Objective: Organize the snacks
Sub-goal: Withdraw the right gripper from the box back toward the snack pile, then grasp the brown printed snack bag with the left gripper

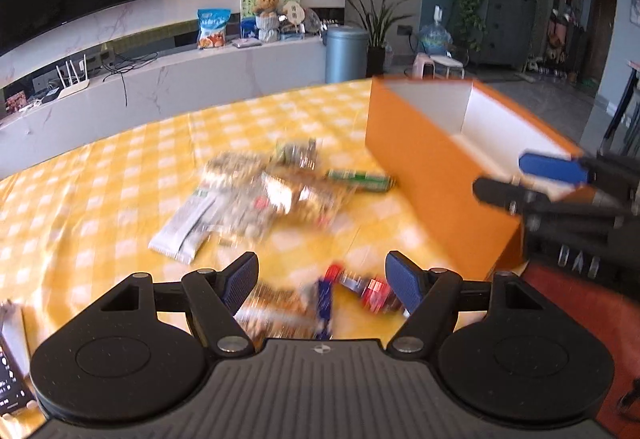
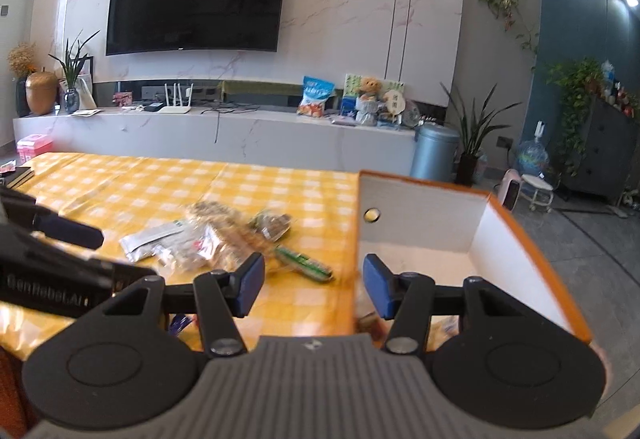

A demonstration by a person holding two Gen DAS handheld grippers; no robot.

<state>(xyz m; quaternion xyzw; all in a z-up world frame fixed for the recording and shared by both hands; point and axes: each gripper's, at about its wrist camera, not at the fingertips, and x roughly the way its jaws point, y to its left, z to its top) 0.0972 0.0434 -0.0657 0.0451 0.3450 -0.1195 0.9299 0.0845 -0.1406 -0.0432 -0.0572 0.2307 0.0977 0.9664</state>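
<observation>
Table [image 1: 120, 167] under a yellow-and-white checked cloth. Orange box [image 1: 432, 175], white inside, stands open-topped toward the table's right edge.

Snack heap [image 1: 260, 195] lies loose near the middle of the cloth, just left of the box: a white packet [image 1: 184, 227] at its near-left end, clear-wrapped brownish packets across the centre, a green bar [image 1: 360, 180] at the right end, close to the box's long orange wall. Motion blur smears the labels; contents unreadable.

Second small cluster nearer the front edge: a red-and-blue wrapper [image 1: 360, 287] and a brown packet [image 1: 276, 303], possibly biscuits.

Left gripper [image 1: 322, 281] hangs over that front cluster, jaws wide, nothing between the blue pads; whether they touch the wrappers I cannot tell.

Right gripper [image 2: 314, 287] sits at the box's near corner, jaws partly apart and empty, one pad over the cloth, the other over the box interior. Blurred packets [image 2: 372, 319] show low inside the box.

In the left wrist view the right gripper appears over the box's near end.
</observation>
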